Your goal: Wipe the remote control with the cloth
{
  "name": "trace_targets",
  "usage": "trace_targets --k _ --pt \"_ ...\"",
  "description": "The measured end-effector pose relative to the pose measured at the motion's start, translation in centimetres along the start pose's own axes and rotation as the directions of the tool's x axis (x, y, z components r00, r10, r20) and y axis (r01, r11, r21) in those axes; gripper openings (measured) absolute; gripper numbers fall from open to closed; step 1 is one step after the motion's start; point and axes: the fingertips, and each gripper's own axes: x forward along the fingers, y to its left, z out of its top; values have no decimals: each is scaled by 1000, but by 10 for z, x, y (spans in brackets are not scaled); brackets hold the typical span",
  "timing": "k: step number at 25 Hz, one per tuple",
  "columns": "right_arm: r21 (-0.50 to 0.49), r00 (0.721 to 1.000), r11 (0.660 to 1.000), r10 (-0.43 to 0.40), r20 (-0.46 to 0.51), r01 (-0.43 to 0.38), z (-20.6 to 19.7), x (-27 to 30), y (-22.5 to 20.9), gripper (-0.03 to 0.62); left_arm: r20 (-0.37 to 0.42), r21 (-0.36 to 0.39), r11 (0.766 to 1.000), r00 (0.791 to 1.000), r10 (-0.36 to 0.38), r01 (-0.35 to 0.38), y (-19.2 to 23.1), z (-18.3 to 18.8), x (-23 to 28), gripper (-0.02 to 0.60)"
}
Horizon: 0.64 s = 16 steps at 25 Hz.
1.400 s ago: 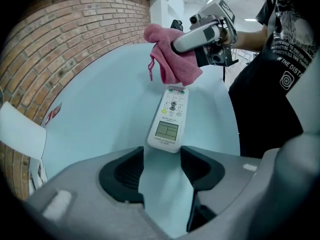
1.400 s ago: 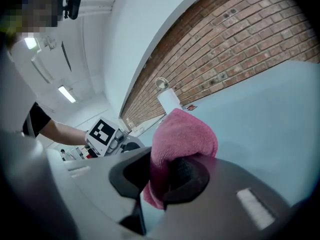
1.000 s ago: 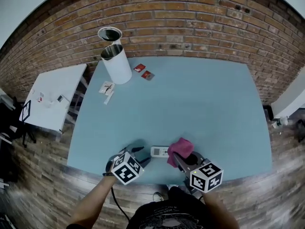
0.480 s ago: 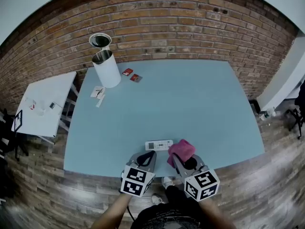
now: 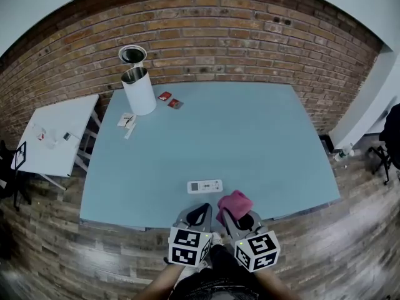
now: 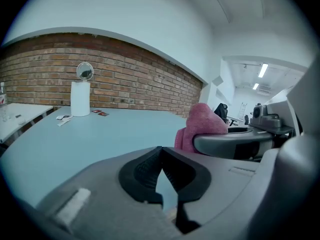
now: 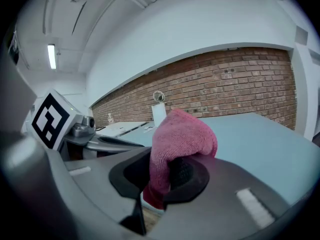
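Observation:
The white remote control [image 5: 205,186] lies flat on the blue table [image 5: 250,136], near its front edge. My left gripper [image 5: 199,214] hovers just short of it, over the table's edge. Its jaws [image 6: 161,156] have just been closing; they are shut with nothing between them. My right gripper [image 5: 240,218] hangs beside it, shut on a pink cloth [image 5: 234,202], which bulges up out of the jaws [image 7: 162,176]. The cloth [image 7: 180,139] is a little to the right of the remote and clear of it. In the left gripper view the cloth [image 6: 200,126] shows to the right.
A white cylindrical bin [image 5: 139,91] with a round object [image 5: 132,55] behind it stands at the far left corner. Two red packets [image 5: 170,100] and paper scraps [image 5: 127,122] lie near it. A white side table [image 5: 53,136] stands left of the blue table; a brick wall runs behind.
Both grippers have drawn back from the remote toward the table's front edge and risen. The left gripper's jaws were open beside the remote and are now shut, empty. The remote stays put.

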Motion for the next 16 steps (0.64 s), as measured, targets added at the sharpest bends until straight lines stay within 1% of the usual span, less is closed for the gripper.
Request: trace_targets --k 5,7,16 --pt "-13 1000 1000 -9 9 10 4 -4 -1 61 16 82 996 1000 25 -26 -11 4 -2 -9" --pt "-16 1000 1000 -10 12 10 5 -5 -1 61 20 99 995 999 27 -29 -14 5 -1 -9" --pt "-14 1000 1000 -18 21 18 7 -5 -2 61 30 101 994 999 33 -36 -16 5 -6 -9"
